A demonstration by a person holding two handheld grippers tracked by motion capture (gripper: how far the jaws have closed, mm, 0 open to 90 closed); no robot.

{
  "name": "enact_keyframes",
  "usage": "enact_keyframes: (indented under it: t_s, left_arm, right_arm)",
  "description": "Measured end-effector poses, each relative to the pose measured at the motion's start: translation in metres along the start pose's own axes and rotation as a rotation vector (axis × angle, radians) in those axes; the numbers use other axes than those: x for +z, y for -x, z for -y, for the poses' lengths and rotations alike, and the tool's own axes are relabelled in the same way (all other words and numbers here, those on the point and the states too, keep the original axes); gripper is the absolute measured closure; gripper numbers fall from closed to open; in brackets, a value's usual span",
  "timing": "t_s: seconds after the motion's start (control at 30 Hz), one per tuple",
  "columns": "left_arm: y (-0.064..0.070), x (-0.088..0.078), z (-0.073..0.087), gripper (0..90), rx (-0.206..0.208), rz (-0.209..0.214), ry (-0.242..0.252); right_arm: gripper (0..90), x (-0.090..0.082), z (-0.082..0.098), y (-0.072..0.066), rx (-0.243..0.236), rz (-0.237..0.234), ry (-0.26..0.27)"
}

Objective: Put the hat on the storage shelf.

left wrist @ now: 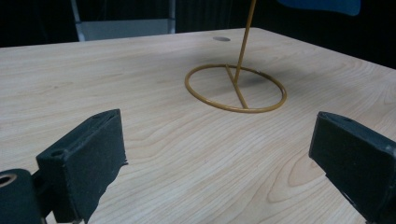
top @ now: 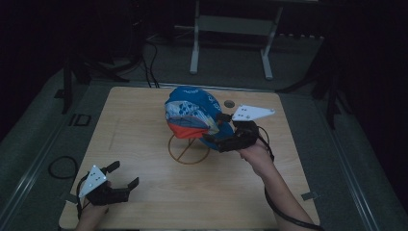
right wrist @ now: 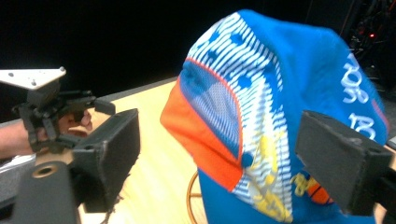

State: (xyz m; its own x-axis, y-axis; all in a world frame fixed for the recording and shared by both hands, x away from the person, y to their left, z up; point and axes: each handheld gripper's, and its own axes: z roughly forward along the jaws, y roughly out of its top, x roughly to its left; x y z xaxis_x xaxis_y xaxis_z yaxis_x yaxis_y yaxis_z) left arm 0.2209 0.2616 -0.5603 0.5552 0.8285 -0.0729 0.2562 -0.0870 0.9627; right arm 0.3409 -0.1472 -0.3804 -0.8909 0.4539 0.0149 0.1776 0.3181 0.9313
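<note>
**Cap sitting on the stand, right jaws parted around it**

Cap (top: pixel 195 114) is the story, but starting nearest the person: the left gripper (top: pixel 121 175) is hanging low over the front-left of the table (top: pixel 144 192), its jaws spread wide with nothing between them. In the left gripper view those jaws are framing bare wood, with the gold wire stand (left wrist: pixel 236 88) well ahead of them, its ring base lying flat and its thin rod rising toward the blue fabric at the top edge.

Moving farther out, the right gripper (top: pixel 216 129) is reaching in at the cap's right side. In the right gripper view its jaws are standing apart on either side of the blue, orange and white cap (right wrist: pixel 280 116), not pinching it; whether a pad is brushing the fabric I cannot tell.

The cap itself is perching up on the stand (top: pixel 188 149), near the middle of the table, clear of the wood.

My read: the hanging looks done or nearly so, and what is remaining is a small straightening and drawing the right gripper clear without nudging the cap off its rod.
</note>
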Motion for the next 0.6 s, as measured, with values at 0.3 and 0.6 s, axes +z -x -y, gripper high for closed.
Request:
enact_keyframes:
  t_s: [0.3,0.6]
  left_arm:
    - [0.0,0.001,0.0,3.9,0.001,-0.002,0.0]
    - [-0.001,0.002,0.001,4.0,0.001,0.002,-0.005]
  right_arm:
    - [13.9,-0.003,0.023,-0.007,-0.003,-0.024,0.013]
    - [14.0,-0.003,0.045,-0.012,0.003,-0.034,-0.014]
